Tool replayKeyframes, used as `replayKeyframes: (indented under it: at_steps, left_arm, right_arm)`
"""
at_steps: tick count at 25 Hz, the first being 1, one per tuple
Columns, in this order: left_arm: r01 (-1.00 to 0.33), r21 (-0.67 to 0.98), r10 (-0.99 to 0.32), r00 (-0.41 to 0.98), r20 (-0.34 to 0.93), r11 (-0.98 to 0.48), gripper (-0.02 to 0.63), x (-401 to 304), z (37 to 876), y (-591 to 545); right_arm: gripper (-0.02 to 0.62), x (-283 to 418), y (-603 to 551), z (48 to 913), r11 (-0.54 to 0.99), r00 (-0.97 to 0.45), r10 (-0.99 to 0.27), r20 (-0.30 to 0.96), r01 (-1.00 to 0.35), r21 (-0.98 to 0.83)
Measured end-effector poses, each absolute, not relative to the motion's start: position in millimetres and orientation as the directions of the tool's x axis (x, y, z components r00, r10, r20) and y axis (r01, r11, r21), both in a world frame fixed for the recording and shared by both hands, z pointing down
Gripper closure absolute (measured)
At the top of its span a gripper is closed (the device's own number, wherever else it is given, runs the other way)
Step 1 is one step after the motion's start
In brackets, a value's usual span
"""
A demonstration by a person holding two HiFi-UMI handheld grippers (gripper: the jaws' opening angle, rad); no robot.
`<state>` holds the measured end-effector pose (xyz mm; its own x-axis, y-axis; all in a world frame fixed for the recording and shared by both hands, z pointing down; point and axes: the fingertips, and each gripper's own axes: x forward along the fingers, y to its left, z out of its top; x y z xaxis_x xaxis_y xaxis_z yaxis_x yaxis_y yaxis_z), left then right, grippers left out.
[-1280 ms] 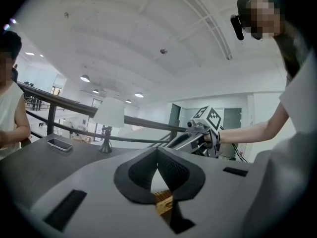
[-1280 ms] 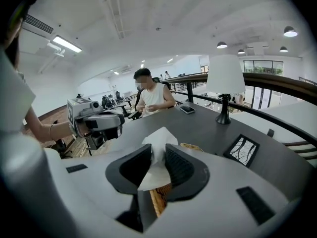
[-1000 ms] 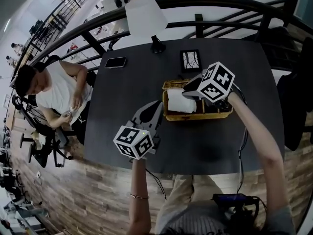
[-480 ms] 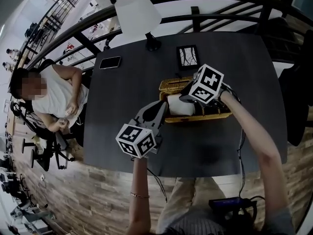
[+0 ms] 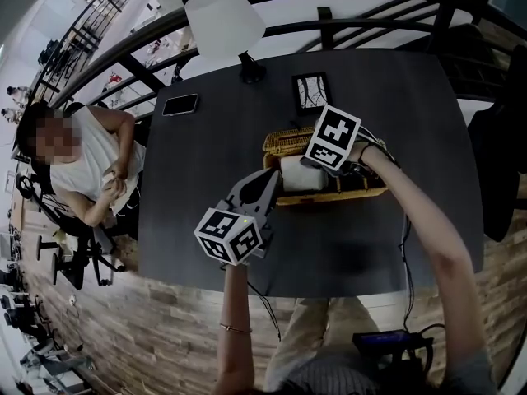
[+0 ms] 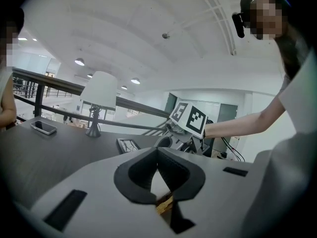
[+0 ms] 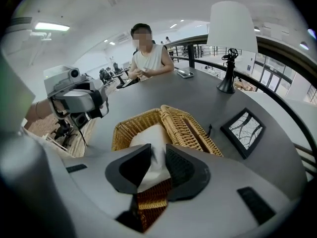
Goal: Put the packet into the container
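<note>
A white packet (image 7: 151,143) is pinched between the jaws of my right gripper (image 7: 157,151), low inside the left end of the wicker basket (image 7: 185,128). From the head view the packet (image 5: 298,176) lies within the basket (image 5: 362,191), and the right gripper (image 5: 317,161) leans steeply down over it under its marker cube. My left gripper (image 5: 269,175) sits just left of the basket, tips at its near-left corner, jaws shut with nothing held. In the left gripper view its own tips (image 6: 157,151) meet, and the right gripper's cube (image 6: 189,117) shows ahead.
On the dark table (image 5: 214,155) stand a white lamp (image 5: 224,23), a phone (image 5: 180,104) and a small framed picture (image 5: 311,91) behind the basket. A person (image 5: 82,163) sits at the table's left side. A black railing (image 5: 370,31) runs along the far edge.
My right gripper has come down and tilted steeper, lowering the packet into the basket. The left gripper has sunk slightly and stays beside the basket.
</note>
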<state>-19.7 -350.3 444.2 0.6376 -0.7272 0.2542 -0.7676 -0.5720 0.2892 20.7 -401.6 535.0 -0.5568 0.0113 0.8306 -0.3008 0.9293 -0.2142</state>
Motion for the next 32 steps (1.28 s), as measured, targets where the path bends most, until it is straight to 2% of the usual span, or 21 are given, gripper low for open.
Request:
replayKeyframes:
  at_steps: [9, 18, 22, 26, 30, 32]
  left_arm:
    - [-0.769, 0.304, -0.726, 0.635, 0.262, -0.562, 0.598, -16, 454, -347]
    - [-0.772, 0.306, -0.732, 0.631, 0.258, -0.557, 0.598, -15, 454, -344]
    - [-0.770, 0.300, -0.738, 0.632, 0.238, -0.563, 0.598, -15, 444, -344]
    - [-0.761, 0.290, -0.739, 0.641, 0.206, -0.580, 0.598, -12, 429, -342]
    - [-0.747, 0.272, -0.739, 0.656, 0.155, -0.607, 0.598, -4, 406, -337]
    - [-0.741, 0.261, -0.736, 0.663, 0.137, -0.619, 0.598, -2, 395, -332]
  right_arm:
    - [0.495, 31, -405, 550, 0.940, -0.498, -0.002, 0.867, -0.297, -0.169]
    - [0.488, 27, -405, 541, 0.945, -0.552, -0.080, 0.830, -0.306, -0.113]
    - [0.488, 23, -406, 511, 0.901, -0.700, -0.115, 0.704, -0.373, -0.224]
    - [0.488, 20, -390, 460, 0.847, -0.876, -0.166, 0.453, -0.363, -0.390]
    - [0.491, 29, -366, 419, 0.854, -0.930, -0.219, 0.297, -0.329, -0.403]
    - [0.514, 36, -355, 403, 0.855, -0.933, -0.256, 0.253, -0.341, -0.392]
